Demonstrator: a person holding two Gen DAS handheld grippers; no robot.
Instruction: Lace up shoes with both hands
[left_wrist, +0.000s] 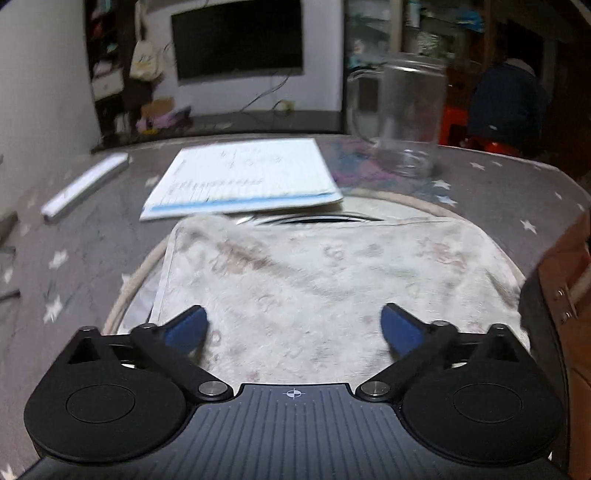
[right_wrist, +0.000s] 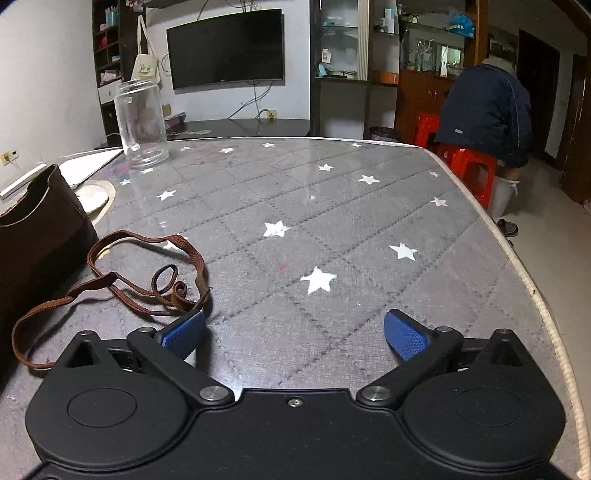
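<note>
Right wrist view – both tongs (right_wrist: 294, 332) apart, empty; brown lace (right_wrist: 110, 280) touching left pad – jar (right_wrist: 140, 125) far

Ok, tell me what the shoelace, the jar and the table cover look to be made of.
Shoelace: flat woven fabric, brown and matte; a weave texture shows and it lies in limp loops.
Jar: clear and glossy, glass or hard plastic; the room shows through it.
Table cover: grey quilted fabric with white stars, apparently under a clear glossy sheet, judging by reflections.
</note>
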